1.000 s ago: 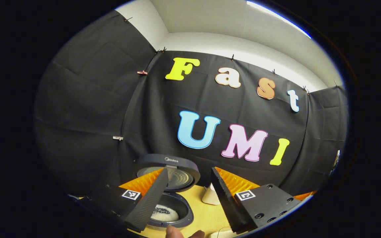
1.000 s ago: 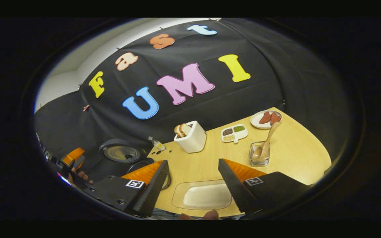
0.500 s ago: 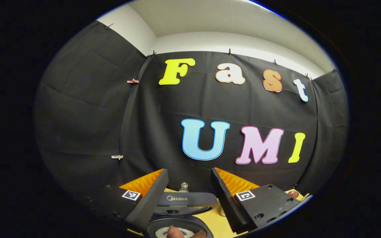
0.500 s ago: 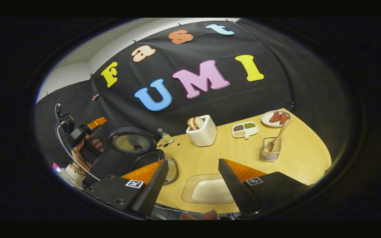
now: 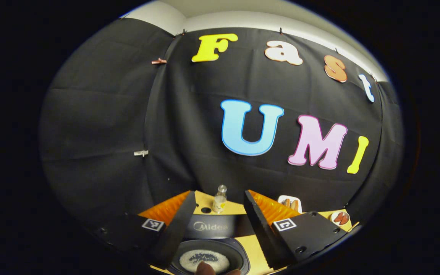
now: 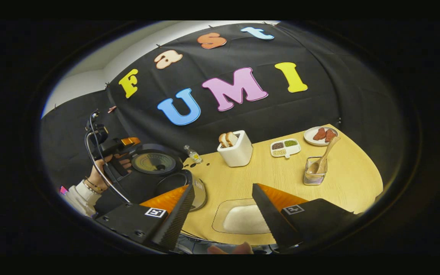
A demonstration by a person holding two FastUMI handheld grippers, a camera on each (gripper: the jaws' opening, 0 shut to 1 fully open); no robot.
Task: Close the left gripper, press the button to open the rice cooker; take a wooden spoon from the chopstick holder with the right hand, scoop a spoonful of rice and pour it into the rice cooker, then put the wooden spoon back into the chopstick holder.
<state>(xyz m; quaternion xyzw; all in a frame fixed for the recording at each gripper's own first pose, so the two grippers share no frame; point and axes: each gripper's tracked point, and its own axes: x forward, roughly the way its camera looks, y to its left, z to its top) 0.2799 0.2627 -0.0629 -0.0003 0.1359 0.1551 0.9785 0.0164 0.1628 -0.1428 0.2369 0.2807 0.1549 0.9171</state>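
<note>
In the left gripper view the left gripper (image 5: 219, 225) hangs with its fingers apart and nothing between them, above the open rice cooker (image 5: 208, 259), whose raised lid (image 5: 210, 226) stands just behind the pot — white rice shows inside the pot. A small bottle (image 5: 219, 199) stands on the desk (image 5: 256, 250) beyond the lid.

The right gripper view takes in the desk more widely: the right gripper (image 6: 222, 214) is also spread and empty, over a shallow tray of rice (image 6: 245, 220). Well off to its right the wooden spoon (image 6: 321, 158) leans in the chopstick holder (image 6: 314, 177). Farther back are a white toaster (image 6: 236, 150), a divided dish (image 6: 285, 148) and a plate (image 6: 320, 135). At the left edge a hand (image 6: 101, 172) holds the other gripper beside the cooker's lid.
</note>
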